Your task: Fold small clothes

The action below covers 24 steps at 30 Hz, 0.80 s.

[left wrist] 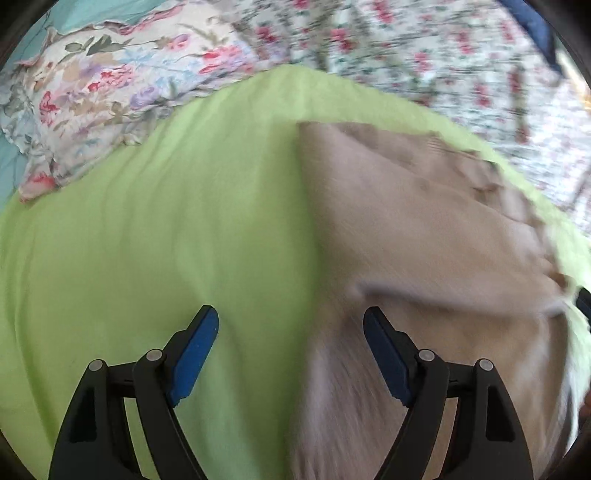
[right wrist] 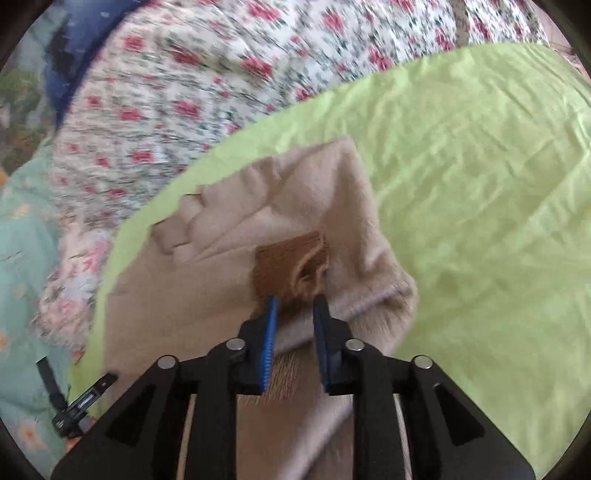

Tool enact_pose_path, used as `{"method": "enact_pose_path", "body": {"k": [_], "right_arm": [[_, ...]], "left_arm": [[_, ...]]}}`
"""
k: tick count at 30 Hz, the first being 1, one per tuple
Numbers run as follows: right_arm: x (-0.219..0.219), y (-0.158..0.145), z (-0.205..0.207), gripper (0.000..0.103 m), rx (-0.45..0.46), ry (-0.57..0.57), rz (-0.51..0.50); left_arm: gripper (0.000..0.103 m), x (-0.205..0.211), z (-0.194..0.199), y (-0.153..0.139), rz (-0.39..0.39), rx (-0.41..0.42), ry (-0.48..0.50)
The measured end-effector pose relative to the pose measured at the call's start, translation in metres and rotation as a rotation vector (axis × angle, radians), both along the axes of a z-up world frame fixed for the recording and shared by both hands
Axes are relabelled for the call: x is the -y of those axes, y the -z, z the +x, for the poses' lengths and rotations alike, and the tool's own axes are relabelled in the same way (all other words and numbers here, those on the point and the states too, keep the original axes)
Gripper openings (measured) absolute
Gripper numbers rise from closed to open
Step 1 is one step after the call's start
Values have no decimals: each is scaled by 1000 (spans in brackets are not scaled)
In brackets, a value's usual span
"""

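Beige garment (right wrist: 229,280): a small, soft, fuzzy piece of clothing lying partly folded on the lime-green sheet (right wrist: 480,184), which serves as the landmark for all placements here. It sits near the sheet's edge on the side bordered by the floral bedspread (right wrist: 177,92), with creased folds along its far margin and a rounded doubled-over end toward the sheet's open middle. Brown patch (right wrist: 291,266): a darker ribbed rectangle on the garment's upper surface, carrying a loop of beige fabric; whether it is a label or a pocket cannot be told through the blur. Right gripper (right wrist: 295,301): poised over the garment just short of the brown patch, its blue-padded jaws a narrow way apart; fabric lies under and between them, but the pads do not appear to press on it. Left gripper (left wrist: 290,314): jaws spread wide and holding nothing, one finger over bare green sheet, the other over the garment (left wrist: 424,236), with the garment's straight edge running between the two. Floral pillow (left wrist: 92,96): ruffled, pastel-flowered, resting off the sheet's far corner in the left wrist view, beside a teal cloth (left wrist: 74,22). Black strap and clip (right wrist: 79,402): lying just off the sheet's near edge, on pale green floral fabric (right wrist: 26,258).
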State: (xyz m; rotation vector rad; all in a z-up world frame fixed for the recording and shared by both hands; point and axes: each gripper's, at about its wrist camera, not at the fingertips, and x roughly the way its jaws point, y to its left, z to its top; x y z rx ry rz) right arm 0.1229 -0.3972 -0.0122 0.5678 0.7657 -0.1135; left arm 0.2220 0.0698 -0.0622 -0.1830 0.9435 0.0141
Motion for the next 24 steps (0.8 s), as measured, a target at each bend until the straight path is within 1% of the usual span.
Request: {"method": "enact_pose_path", "body": {"k": [1, 2, 3, 4, 6, 8, 11, 13, 16, 20, 22, 23, 24], "right_arm": [[-3, -4, -8, 37, 5, -18, -4], [-6, -7, -20, 42, 8, -45, -10], [-10, -9, -33, 48, 4, -77, -21], [-14, -9, -44, 50, -3, -102, -31], [-18, -8, -70, 51, -15, -149, -41], [-18, -6, -94, 51, -22, -180, -29], [-15, -1, -128, 54, -50, -213, -45], [-11, 3, -146, 56, -74, -241, -42], [-3, 12, -167, 58, -99, -286, -6], [8, 31, -182, 58, -158, -330, 68], [10, 39, -187, 58, -176, -365, 108], [9, 41, -189, 58, -173, -405, 137], [7, 42, -189, 61, -171, -435, 155]], "left_arm": [[81, 1, -14, -3, -38, 5, 35], [81, 2, -24, -5, -57, 7, 53], [82, 3, -38, -7, -81, 14, 77], [82, 4, -54, -9, -108, 20, 103], [82, 6, -79, -11, -155, 18, 146], [82, 8, -104, -9, -190, 4, 189], [82, 13, -145, -4, -184, -23, 231], [82, 17, -171, 1, -202, -48, 271], [82, 22, -208, 10, -255, -75, 303], [84, 36, -238, 14, -273, -70, 357], [84, 42, -248, 21, -331, -99, 407], [84, 44, -249, 23, -354, -110, 423], [84, 46, -253, 27, -373, -118, 439]]}}
